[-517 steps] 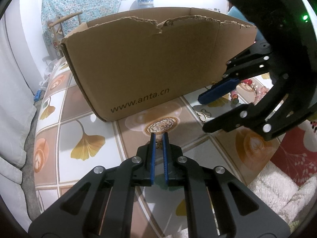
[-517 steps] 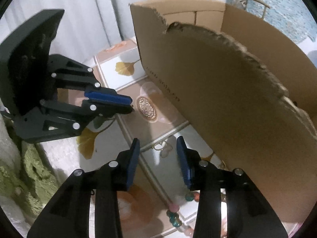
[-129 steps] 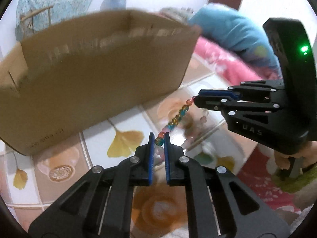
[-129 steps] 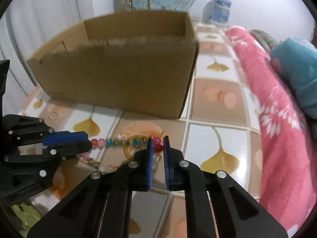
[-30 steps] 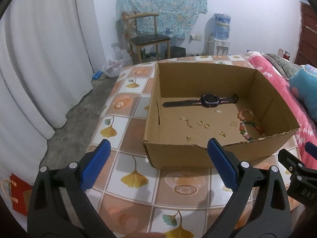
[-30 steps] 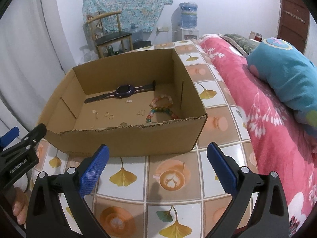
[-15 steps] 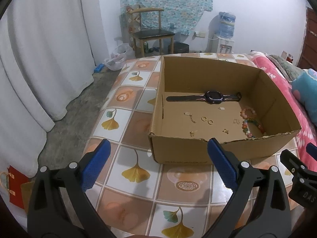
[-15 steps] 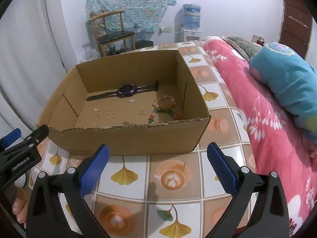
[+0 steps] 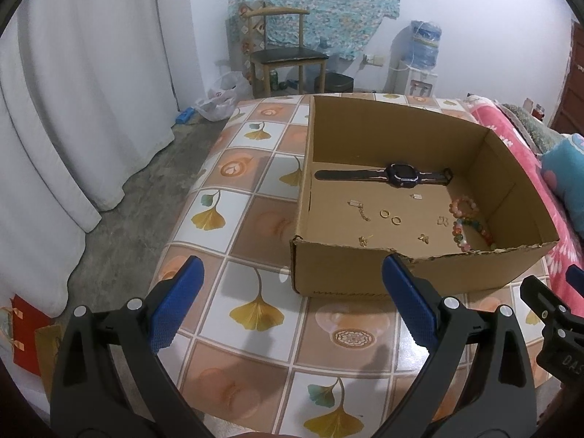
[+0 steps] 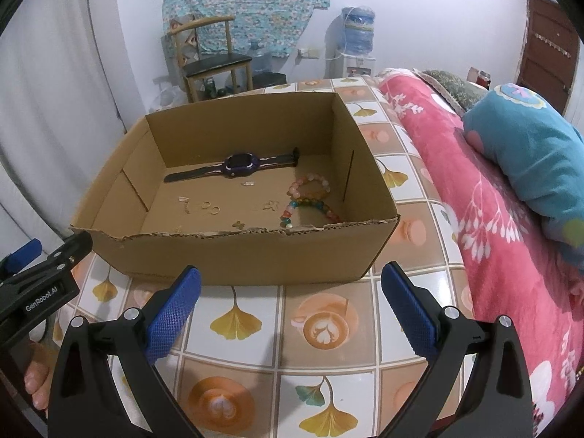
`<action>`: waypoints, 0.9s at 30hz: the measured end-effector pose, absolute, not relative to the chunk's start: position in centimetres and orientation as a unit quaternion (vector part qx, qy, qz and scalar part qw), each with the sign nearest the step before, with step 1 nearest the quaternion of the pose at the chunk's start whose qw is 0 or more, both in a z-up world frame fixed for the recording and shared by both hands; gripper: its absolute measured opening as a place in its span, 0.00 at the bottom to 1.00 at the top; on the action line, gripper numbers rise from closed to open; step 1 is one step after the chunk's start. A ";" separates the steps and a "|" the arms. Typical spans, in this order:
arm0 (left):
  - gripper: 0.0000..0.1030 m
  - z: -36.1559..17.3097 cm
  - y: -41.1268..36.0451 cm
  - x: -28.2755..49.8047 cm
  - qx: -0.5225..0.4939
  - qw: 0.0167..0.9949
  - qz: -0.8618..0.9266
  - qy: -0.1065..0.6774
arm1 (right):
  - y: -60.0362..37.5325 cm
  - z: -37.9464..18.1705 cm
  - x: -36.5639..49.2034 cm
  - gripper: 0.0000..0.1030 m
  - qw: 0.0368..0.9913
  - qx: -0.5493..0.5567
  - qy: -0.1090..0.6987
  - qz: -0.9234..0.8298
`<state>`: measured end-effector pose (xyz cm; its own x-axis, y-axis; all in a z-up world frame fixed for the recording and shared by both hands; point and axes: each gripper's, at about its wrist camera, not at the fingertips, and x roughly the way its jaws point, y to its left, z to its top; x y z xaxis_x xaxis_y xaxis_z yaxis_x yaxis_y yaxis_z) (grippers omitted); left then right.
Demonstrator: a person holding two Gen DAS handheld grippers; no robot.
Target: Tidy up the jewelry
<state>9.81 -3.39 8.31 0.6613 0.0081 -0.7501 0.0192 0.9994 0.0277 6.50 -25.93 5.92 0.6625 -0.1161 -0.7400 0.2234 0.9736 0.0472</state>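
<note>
From the left wrist, my left gripper [image 9: 288,299] is spread wide, empty; watch [image 9: 401,175], rings [image 9: 390,216] and bead bracelets [image 9: 469,223] lie in the cardboard box [image 9: 419,277]. From the right wrist, my right gripper [image 10: 290,301] is likewise spread, the table [image 10: 328,328] bare near it. I judge sorting finished.

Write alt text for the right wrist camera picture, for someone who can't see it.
An open cardboard box on a ginkgo-patterned tabletop holds a dark wristwatch, two beaded bracelets and small gold pieces. The right gripper hangs wide open and empty in front of it, with the left gripper at the left edge and a pink blanket to the right.
</note>
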 end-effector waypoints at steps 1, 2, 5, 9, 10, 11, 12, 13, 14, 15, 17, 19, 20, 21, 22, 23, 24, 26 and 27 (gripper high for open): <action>0.92 8.3 -3.4 9.8 0.017 0.911 -0.003 0.411 | -25.9 6.0 6.5 0.93 0.909 0.067 0.400 -0.093; 0.92 8.4 -3.4 9.7 0.018 0.912 -0.004 0.411 | -25.8 6.0 6.5 0.93 0.910 0.066 0.400 -0.093; 0.92 8.4 -3.4 9.7 0.018 0.911 -0.006 0.411 | -25.8 6.1 6.4 0.93 0.910 0.066 0.399 -0.093; 0.92 8.5 -3.6 9.5 0.017 0.911 -0.008 0.411 | -25.7 6.2 6.3 0.93 0.910 0.066 0.399 -0.093; 0.92 8.5 -3.6 9.5 0.017 0.911 -0.008 0.411 | -25.7 6.2 6.3 0.93 0.910 0.066 0.399 -0.094; 0.92 8.6 -3.6 9.5 0.017 0.911 -0.009 0.411 | -25.7 6.2 6.2 0.93 0.910 0.067 0.398 -0.094; 0.92 8.6 -3.6 9.4 0.016 0.911 -0.009 0.411 | -25.7 6.2 6.3 0.93 0.910 0.067 0.398 -0.094; 0.92 8.6 -3.7 9.4 0.016 0.911 -0.009 0.411 | -25.7 6.2 6.2 0.93 0.910 0.067 0.398 -0.093; 0.92 8.6 -3.7 9.4 0.016 0.911 -0.009 0.411 | -25.8 6.2 6.2 0.93 0.910 0.067 0.398 -0.094; 0.92 8.6 -3.7 9.4 0.016 0.911 -0.009 0.411 | -25.7 6.3 6.2 0.93 0.910 0.067 0.398 -0.094; 0.92 8.6 -3.7 9.4 0.016 0.911 -0.009 0.412 | -25.7 6.3 6.2 0.93 0.910 0.066 0.398 -0.094; 0.92 8.6 -3.7 9.4 0.017 0.911 -0.009 0.411 | -25.8 6.3 6.2 0.93 0.910 0.067 0.398 -0.094; 0.92 8.6 -3.7 9.4 0.017 0.911 -0.009 0.411 | -25.7 6.3 6.2 0.93 0.910 0.068 0.398 -0.093; 0.92 8.6 -3.8 9.3 0.017 0.911 -0.009 0.411 | -25.7 6.3 6.2 0.93 0.910 0.068 0.399 -0.093; 0.92 8.6 -3.8 9.4 0.017 0.911 -0.008 0.412 | -25.8 6.3 6.2 0.93 0.910 0.067 0.398 -0.093; 0.92 8.6 -3.8 9.4 0.017 0.911 -0.009 0.412 | -25.8 6.3 6.2 0.93 0.910 0.067 0.398 -0.093; 0.92 8.6 -3.8 9.3 0.017 0.911 -0.008 0.412 | -25.8 6.3 6.2 0.93 0.910 0.066 0.398 -0.093; 0.92 8.6 -3.8 9.4 0.017 0.911 -0.008 0.412 | -25.8 6.2 6.2 0.93 0.910 0.067 0.398 -0.093; 0.92 8.6 -3.8 9.3 0.017 0.911 -0.008 0.412 | -25.8 6.3 6.1 0.93 0.910 0.067 0.398 -0.093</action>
